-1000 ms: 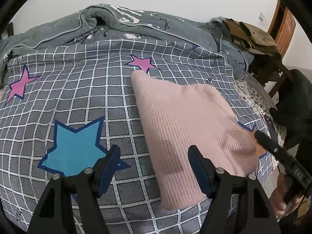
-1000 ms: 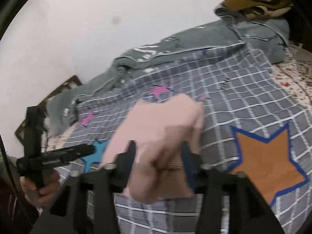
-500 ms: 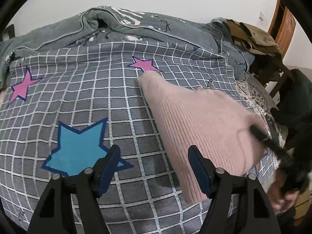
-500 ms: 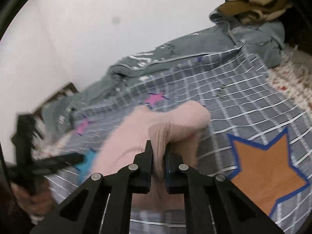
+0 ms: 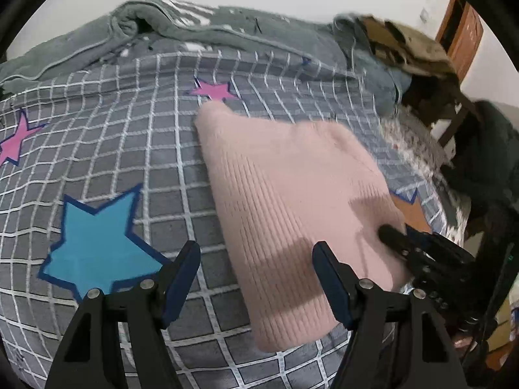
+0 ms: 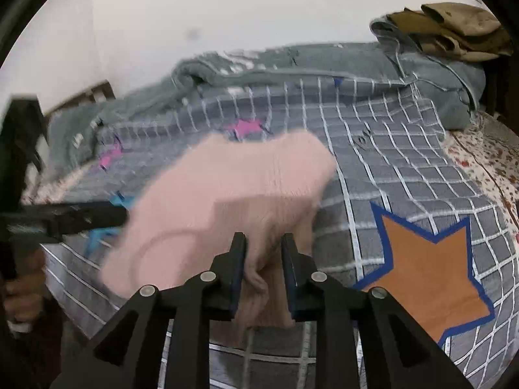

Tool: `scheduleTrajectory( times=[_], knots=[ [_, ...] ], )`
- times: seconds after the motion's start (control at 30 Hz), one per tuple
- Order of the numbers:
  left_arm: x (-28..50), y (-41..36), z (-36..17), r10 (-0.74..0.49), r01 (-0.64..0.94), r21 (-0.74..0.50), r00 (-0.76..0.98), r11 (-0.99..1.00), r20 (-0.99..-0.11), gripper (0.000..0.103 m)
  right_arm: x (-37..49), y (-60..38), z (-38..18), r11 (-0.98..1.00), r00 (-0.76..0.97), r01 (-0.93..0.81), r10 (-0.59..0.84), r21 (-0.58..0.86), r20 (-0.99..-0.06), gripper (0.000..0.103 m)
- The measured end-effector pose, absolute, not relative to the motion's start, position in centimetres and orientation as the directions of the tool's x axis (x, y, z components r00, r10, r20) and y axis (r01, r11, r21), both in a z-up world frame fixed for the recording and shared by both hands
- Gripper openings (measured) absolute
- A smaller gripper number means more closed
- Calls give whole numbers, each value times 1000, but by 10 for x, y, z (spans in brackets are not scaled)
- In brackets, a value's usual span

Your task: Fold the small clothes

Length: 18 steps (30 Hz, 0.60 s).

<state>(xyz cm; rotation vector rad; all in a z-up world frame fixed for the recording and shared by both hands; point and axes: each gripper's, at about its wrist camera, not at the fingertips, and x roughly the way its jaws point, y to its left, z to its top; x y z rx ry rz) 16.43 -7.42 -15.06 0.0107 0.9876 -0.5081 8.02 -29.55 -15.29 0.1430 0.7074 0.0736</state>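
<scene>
A folded pink ribbed knit garment (image 5: 292, 194) lies on the grey checked bedspread (image 5: 129, 149); it also shows in the right wrist view (image 6: 227, 191). My left gripper (image 5: 256, 259) is open and empty, hovering just above the garment's near left edge. My right gripper (image 6: 262, 253) has its jaws partly apart with a bunched fold of the garment's near edge between them. The right gripper also appears in the left wrist view (image 5: 399, 240) at the garment's right side.
A rumpled grey quilt (image 5: 194, 29) lies along the wall at the back. Brown and blue clothes (image 5: 399, 42) are piled at the back right, beside a wooden chair (image 5: 460, 32). The bedspread carries a blue star (image 5: 97, 246) and an orange star (image 6: 431, 275).
The right gripper, shut tight on the garment half a second ago, has its jaws wider apart. The lifted garment has come down flat on the bed. The left gripper stayed open.
</scene>
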Motion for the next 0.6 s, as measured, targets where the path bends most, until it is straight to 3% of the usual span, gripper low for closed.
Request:
scheduleTrajectory(
  times=[0.3,0.53,0.6],
  knots=[
    [154,-92,-183,-377,452,-182,389,873,-840,73,72,-308,-190,976,736,8,141,217,-663,22],
    [170,-74,-162,-450,446,-260,398,856,-800,73,70,-312,-159,972,759,-49,186,230,-624,23],
    [179,-71,-158,-469,436,-290,390,852,-792,73,75,-313,-144,970,783,-63,195,236,-591,31]
  ],
)
